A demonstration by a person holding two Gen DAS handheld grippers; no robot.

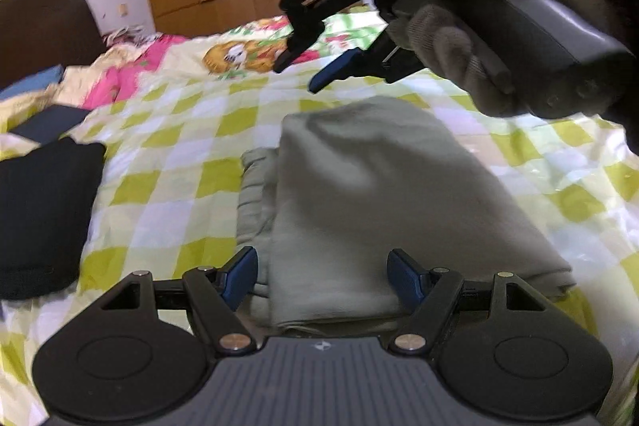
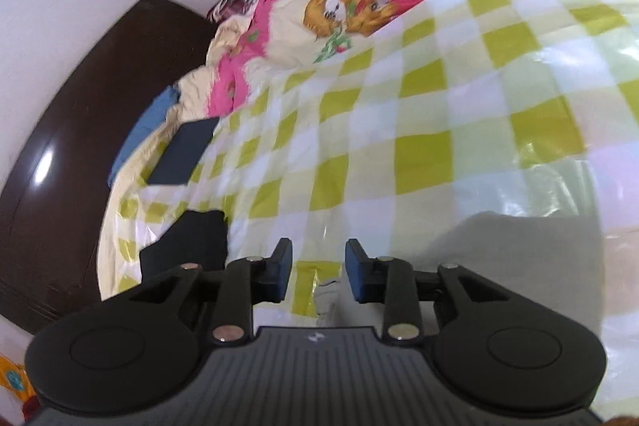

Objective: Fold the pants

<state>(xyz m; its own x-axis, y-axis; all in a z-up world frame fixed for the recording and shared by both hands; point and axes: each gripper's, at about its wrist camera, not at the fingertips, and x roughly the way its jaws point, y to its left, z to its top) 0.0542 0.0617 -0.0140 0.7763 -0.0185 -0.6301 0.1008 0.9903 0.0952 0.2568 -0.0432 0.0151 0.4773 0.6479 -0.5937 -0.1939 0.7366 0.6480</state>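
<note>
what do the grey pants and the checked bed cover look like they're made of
The pants look like soft matte knit, probably cotton jersey or fleece: dull surface, rounded folds, gathered waistband. The bed cover looks like thin glossy plastic sheeting or a coated fabric: it shows bright glare patches and crinkly wrinkles.

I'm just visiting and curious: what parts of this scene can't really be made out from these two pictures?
- Pants, left wrist view: near edge hidden behind the left gripper.
- Pants, right wrist view: only a gray corner shows; the right gripper covers the rest.
- Black garment, left wrist view: cut off by the frame edge.
- Cartoon print: blurred.
- Right gripper, left wrist view: partly covered by the gloved hand.
</note>
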